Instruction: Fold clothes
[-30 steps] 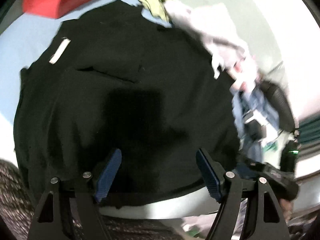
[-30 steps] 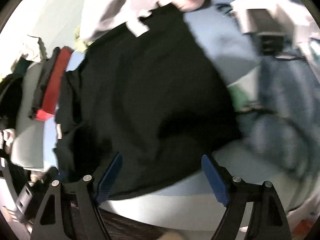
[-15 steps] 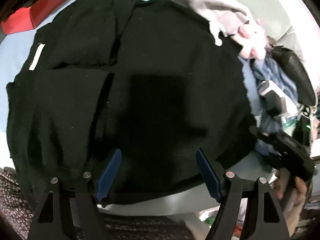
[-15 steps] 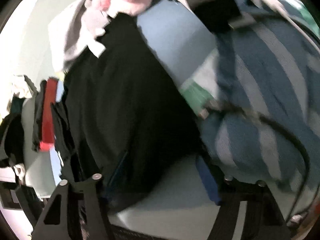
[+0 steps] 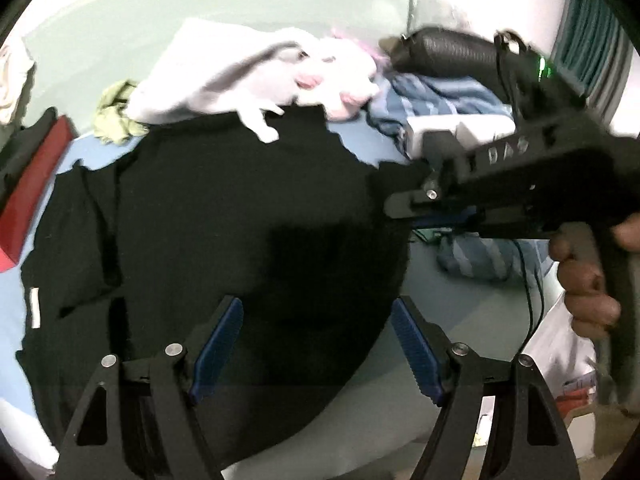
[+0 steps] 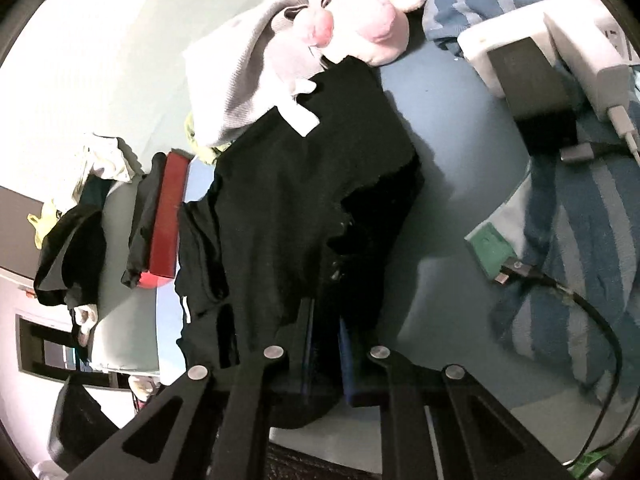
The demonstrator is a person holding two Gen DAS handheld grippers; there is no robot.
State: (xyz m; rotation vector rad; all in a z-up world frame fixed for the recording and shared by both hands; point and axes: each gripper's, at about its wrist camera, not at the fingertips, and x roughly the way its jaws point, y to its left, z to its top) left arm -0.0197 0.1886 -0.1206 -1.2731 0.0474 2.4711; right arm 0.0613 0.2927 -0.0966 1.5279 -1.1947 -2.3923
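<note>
A black garment (image 5: 224, 216) lies spread on the pale blue bed, with a white label (image 5: 35, 307) at its left edge. My left gripper (image 5: 316, 344) is open and empty, hovering over the garment's near hem. My right gripper (image 6: 324, 344) is shut on the black garment's right edge (image 6: 360, 216) and lifts that fold off the bed. It also shows in the left wrist view (image 5: 404, 206), gripping the cloth at the garment's right side.
A grey garment (image 5: 224, 76) and a pink plush toy (image 6: 360, 12) lie at the far edge. A blue striped cloth (image 6: 592, 240), a white charger block (image 6: 560, 40) and a black cable (image 6: 592, 312) lie right. A red item (image 5: 32, 184) lies left.
My right gripper has closed on the garment's right edge and raised it. My left gripper has tilted up and shifted toward the right; it stays open.
</note>
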